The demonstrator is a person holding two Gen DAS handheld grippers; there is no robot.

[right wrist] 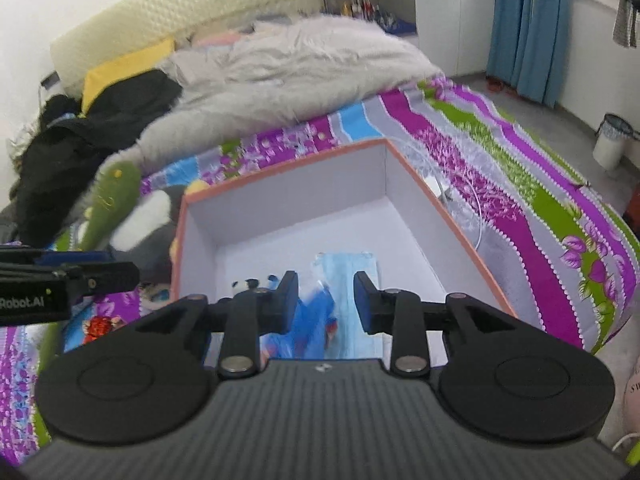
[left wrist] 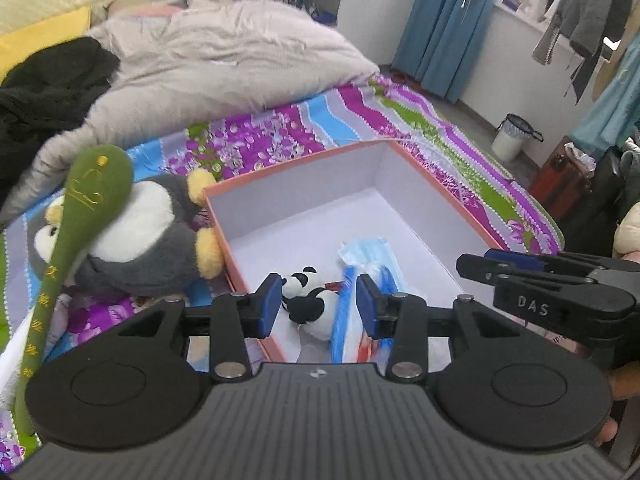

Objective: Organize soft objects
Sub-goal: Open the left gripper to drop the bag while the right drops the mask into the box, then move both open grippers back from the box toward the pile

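Note:
An orange-rimmed box (left wrist: 304, 172) with a white inside lies on the striped bedspread. In it are a small panda plush (left wrist: 310, 300), a blue face mask (left wrist: 370, 250) and a blue-and-white packet (left wrist: 344, 328). My left gripper (left wrist: 319, 306) hovers open over the box's near end, with the panda below the gap and untouched. Left of the box, a grey penguin plush (left wrist: 136, 236) lies under a long green plush stick (left wrist: 80, 216). My right gripper (right wrist: 326, 300) is open above the mask (right wrist: 344, 268) and holds nothing. The panda (right wrist: 246, 285) peeks out beside its left finger.
A fluffy grey blanket (left wrist: 224, 52) covers the far half of the bed, with black clothes (left wrist: 44, 92) and a yellow pillow (right wrist: 120, 68) at the left. A white charger and cable (right wrist: 444, 192) lie right of the box. A white bin (right wrist: 610, 144) stands on the floor.

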